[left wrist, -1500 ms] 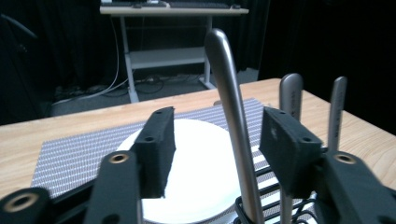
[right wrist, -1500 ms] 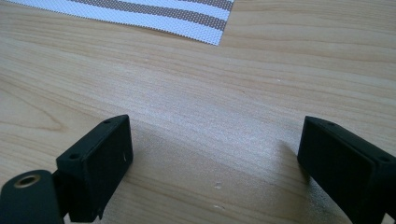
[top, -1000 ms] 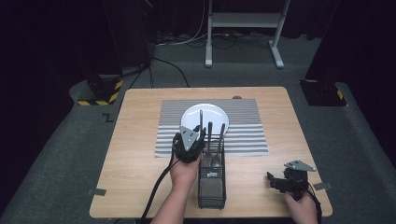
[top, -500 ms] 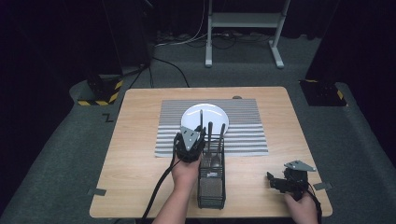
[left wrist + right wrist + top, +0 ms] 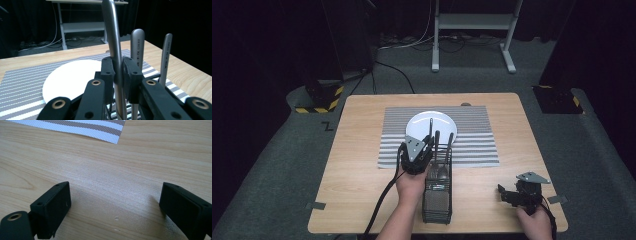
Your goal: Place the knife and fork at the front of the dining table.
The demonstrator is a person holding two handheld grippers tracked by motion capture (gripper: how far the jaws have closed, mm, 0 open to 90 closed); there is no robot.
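Gripping a long silver metal utensil handle (image 5: 113, 42) between its pads, our left tool (image 5: 117, 72) is clamped tight; the handle stands upright in the black wire cutlery basket (image 5: 437, 200), beside two more steel handles (image 5: 138, 46). We see the basket on the light wooden surface (image 5: 357, 175), its far end at the grey striped placemat (image 5: 472, 145), near the round white plate (image 5: 432, 125). Our right tool (image 5: 113, 202) rests at the near right corner, jaws spread wide and holding nothing
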